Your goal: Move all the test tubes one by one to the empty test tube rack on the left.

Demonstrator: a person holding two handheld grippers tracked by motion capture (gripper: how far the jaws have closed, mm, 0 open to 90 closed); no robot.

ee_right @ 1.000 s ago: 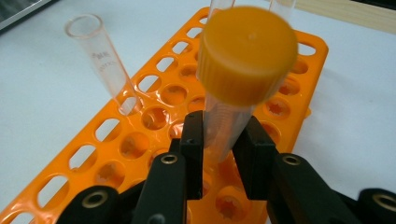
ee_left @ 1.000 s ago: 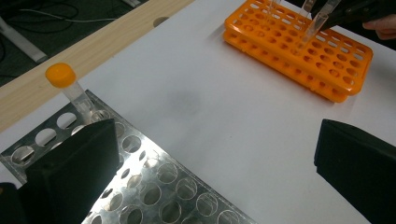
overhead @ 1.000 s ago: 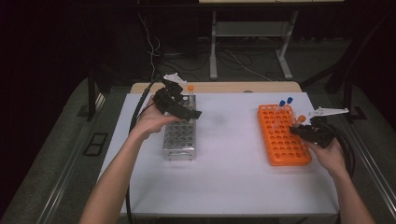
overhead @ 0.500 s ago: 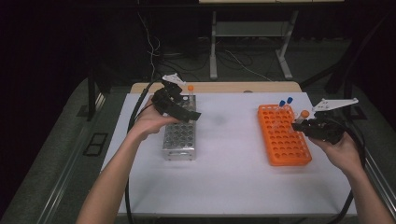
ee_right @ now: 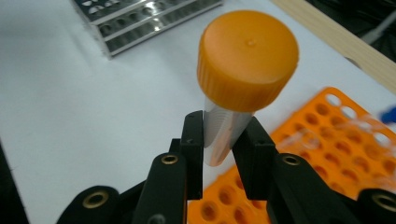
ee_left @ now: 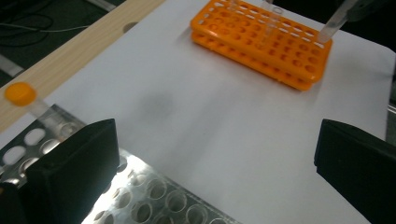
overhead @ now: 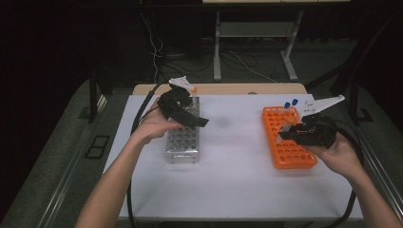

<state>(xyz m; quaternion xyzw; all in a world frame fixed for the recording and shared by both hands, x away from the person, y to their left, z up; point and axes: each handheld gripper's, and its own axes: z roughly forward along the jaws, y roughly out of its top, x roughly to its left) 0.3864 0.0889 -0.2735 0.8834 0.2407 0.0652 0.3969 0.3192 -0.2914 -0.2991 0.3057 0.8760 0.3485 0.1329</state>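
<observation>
My right gripper (ee_right: 224, 140) is shut on a clear tube with an orange cap (ee_right: 247, 60) and holds it in the air above the orange rack (ee_right: 327, 140). From above, that gripper (overhead: 291, 134) hovers over the orange rack (overhead: 290, 152) at the table's right. Two blue-capped tubes (overhead: 290, 103) stand at the rack's far end. My left gripper (ee_left: 210, 177) is open wide with nothing between its jaws, just over the metal rack (ee_left: 154, 196). One orange-capped tube (ee_left: 21, 93) stands in that metal rack (overhead: 183, 142), at its far end.
The white table top (overhead: 233, 171) has bare room between the two racks and in front of them. A wooden strip (overhead: 218, 89) runs along the back edge. Cables trail from both grippers off the front of the table.
My right gripper has risen with the orange-capped tube in its jaws and shifted sideways above the orange rack. The left gripper has stayed over the metal rack.
</observation>
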